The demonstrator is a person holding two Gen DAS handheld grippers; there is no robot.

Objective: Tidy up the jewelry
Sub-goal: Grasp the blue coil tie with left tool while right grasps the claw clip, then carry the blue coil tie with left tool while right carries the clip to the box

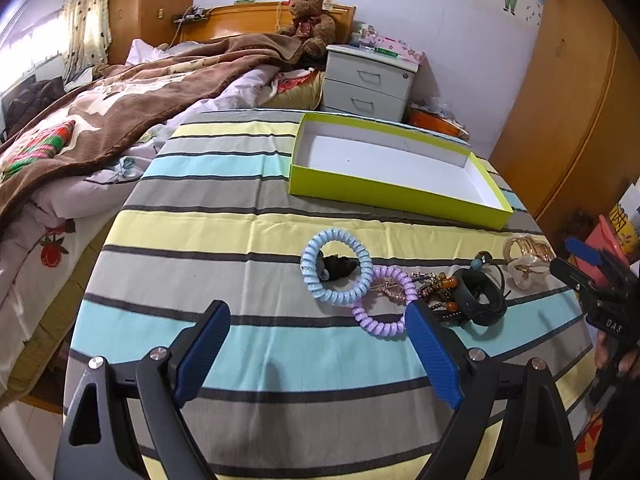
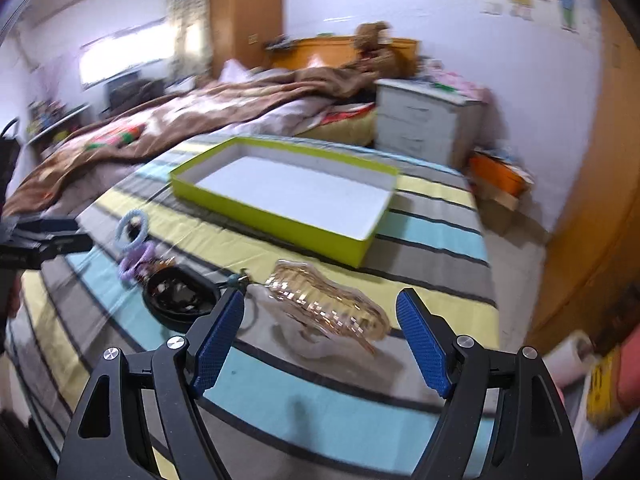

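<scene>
Both grippers, left (image 1: pixel 318 344) and right (image 2: pixel 320 340), hang spread and empty over the jewelry (image 1: pixel 400 284) heaped near the bare tray (image 1: pixel 384 160), the right lined up on the clip (image 2: pixel 328 304)

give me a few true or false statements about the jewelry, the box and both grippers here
1. The green box has nothing inside it. True.
2. The left gripper is clamped on the purple coil bracelet. False: its jaws are wide open, holding nothing.
3. The blue coil bracelet overlaps the purple one. True.
4. The amber hair claw already lies in the box. False: it lies on the striped cloth, ahead of the open right gripper.
5. A teddy bear sits by the headboard. True.
</scene>
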